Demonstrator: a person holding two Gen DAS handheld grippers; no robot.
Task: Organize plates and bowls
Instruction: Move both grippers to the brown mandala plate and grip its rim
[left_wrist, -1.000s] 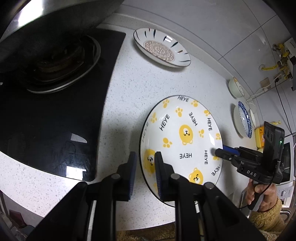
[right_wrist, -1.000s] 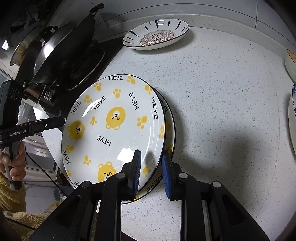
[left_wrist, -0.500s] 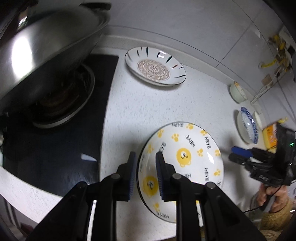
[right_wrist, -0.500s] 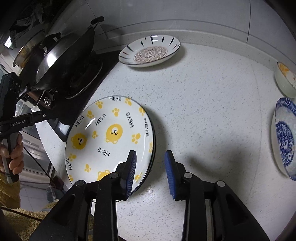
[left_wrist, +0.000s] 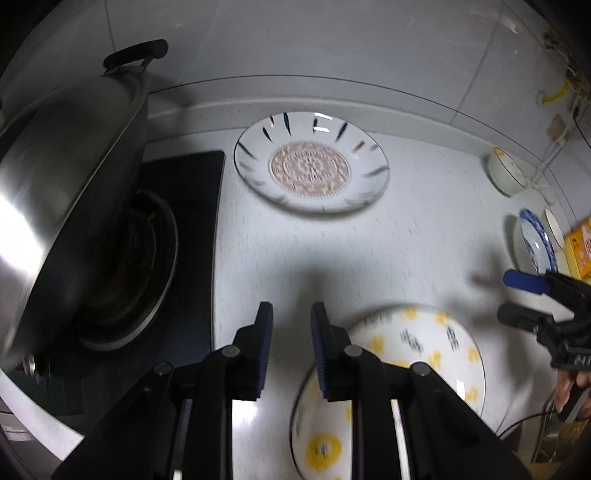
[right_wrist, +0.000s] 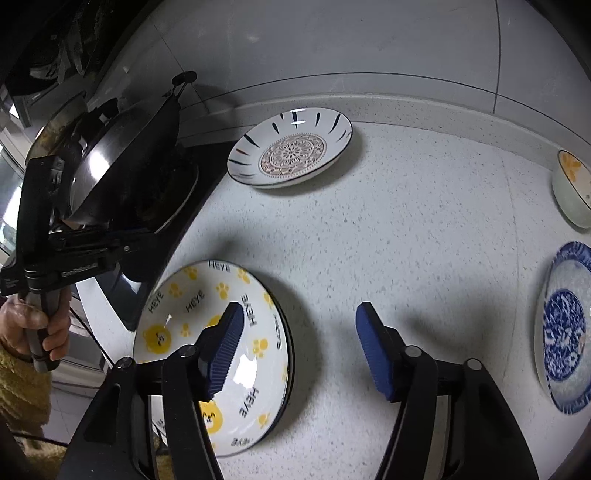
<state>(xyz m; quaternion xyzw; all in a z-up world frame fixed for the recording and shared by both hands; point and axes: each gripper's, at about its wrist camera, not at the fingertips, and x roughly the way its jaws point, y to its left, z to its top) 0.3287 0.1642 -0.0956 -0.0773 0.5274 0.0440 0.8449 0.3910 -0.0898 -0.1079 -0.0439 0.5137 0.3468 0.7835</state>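
Observation:
Two yellow bear "HEYE" plates (right_wrist: 221, 354) lie stacked on the speckled counter (right_wrist: 424, 229) near its front edge; they also show in the left wrist view (left_wrist: 417, 354). A patterned plate with dark strokes (right_wrist: 291, 149) sits at the back by the wall, also in the left wrist view (left_wrist: 310, 162). My right gripper (right_wrist: 299, 325) is open and empty, raised over the stack's right rim. My left gripper (left_wrist: 291, 325) is open with a narrow gap and empty, above the counter left of the stack.
A steel wok (left_wrist: 66, 206) sits on the black hob (left_wrist: 188, 236) at the left. A blue patterned plate (right_wrist: 565, 328) and a white bowl with an orange print (right_wrist: 572, 188) are at the right. A yellow box (left_wrist: 581, 251) stands further right.
My right gripper let go of the upper bear plate, opened wide and pulled back. My left gripper drew away from the stack's rim and lifted. The plates now lie stacked flat.

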